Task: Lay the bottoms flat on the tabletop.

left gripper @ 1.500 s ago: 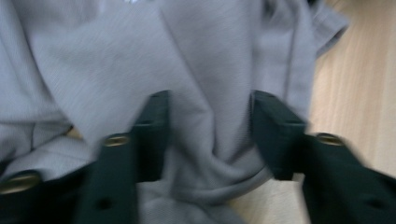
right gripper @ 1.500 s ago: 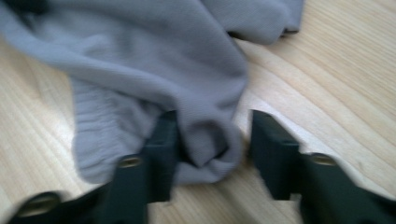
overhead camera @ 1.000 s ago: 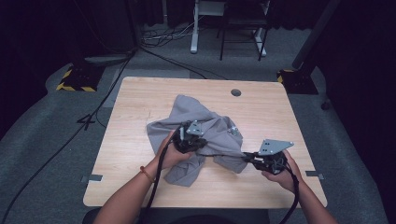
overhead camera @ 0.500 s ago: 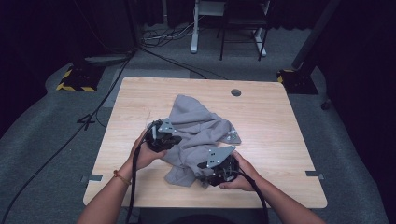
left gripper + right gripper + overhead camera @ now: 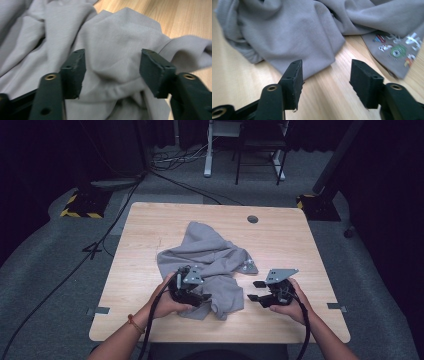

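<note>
Working a crumpled grey T-shirt mid-worktop: left gripper sits over its near fold, jaws just opened, cloth loose between them; right gripper is off the shirt's right, jaws just opened, empty. Left is nearer.

A grey garment is seen crumpled in the centre of the high view, spread in loose folds from the middle down toward the lower centre. A small colourful print is shown at one edge.
</note>
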### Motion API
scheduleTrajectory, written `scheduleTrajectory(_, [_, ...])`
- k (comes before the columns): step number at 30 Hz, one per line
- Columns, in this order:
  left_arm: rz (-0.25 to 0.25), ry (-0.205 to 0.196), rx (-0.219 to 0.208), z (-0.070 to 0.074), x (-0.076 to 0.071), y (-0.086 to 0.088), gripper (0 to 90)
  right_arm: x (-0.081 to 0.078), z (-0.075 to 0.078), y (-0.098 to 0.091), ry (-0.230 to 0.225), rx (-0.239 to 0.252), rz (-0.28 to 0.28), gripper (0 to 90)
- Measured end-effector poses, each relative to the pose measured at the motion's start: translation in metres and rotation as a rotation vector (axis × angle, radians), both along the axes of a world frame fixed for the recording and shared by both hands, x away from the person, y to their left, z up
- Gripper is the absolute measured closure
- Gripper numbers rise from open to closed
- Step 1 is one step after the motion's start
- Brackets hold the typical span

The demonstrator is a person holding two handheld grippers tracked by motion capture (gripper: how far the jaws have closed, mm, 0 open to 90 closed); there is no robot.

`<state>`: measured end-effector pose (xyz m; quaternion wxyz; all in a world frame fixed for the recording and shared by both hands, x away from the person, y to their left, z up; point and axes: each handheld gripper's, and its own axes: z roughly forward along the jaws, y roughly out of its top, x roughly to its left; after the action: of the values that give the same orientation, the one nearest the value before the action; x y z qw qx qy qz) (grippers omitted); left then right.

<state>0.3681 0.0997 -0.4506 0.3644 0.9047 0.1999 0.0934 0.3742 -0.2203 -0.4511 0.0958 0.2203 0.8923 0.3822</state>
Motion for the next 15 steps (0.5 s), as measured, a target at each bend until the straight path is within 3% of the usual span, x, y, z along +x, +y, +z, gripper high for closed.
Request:
scheduleTrajectory(4, [0.082, -0.012, -0.018, -0.001, 0.014, 0.004, 35.4, 0.012, -0.016, 0.028, 0.019, -0.005, 0.041, 36.5])
scheduleTrajectory(5, [0.112, -0.035, -0.019, 0.001, 0.020, 0.009, 35.5, 0.013, -0.018, 0.033, 0.027, -0.003, 0.052, 36.5])
scheduleTrajectory(6, [0.155, -0.060, -0.018, 0.002, 0.028, 0.014, 35.5, 0.015, -0.021, 0.038, 0.045, 0.005, 0.064, 36.5])
scheduleTrajectory(7, [0.218, -0.084, -0.006, 0.002, 0.047, 0.023, 36.0, 0.016, -0.023, 0.043, 0.049, -0.005, 0.069, 37.5])
scheduleTrajectory(8, [0.218, -0.084, -0.006, 0.002, 0.047, 0.023, 36.3, 0.016, -0.026, 0.048, 0.046, -0.024, 0.070, 42.0])
scheduleTrajectory(10, [0.286, -0.080, 0.031, -0.004, 0.067, 0.028, 36.3, 0.015, -0.030, 0.056, 0.043, -0.075, 0.086, 52.5])
scheduleTrajectory(11, [0.309, -0.037, 0.028, -0.014, 0.083, 0.033, 37.0, 0.013, -0.032, 0.059, 0.035, -0.109, 0.083, 61.2])
scheduleTrajectory(12, [0.309, -0.037, 0.028, -0.014, 0.083, 0.033, 37.2, 0.013, -0.032, 0.059, 0.035, -0.109, 0.083, 61.2])
scheduleTrajectory(13, [0.323, -0.011, 0.043, -0.020, 0.090, 0.034, 37.2, 0.011, -0.033, 0.059, 0.031, -0.122, 0.101, 70.8])
scheduleTrajectory(14, [0.328, -0.009, 0.068, -0.024, 0.094, 0.033, 37.2, 0.006, -0.032, 0.056, 0.033, -0.128, 0.121, 84.9])
scheduleTrajectory(15, [0.338, -0.019, 0.085, -0.027, 0.095, 0.033, 37.6, 0.004, -0.031, 0.055, 0.033, -0.138, 0.122, 88.0])
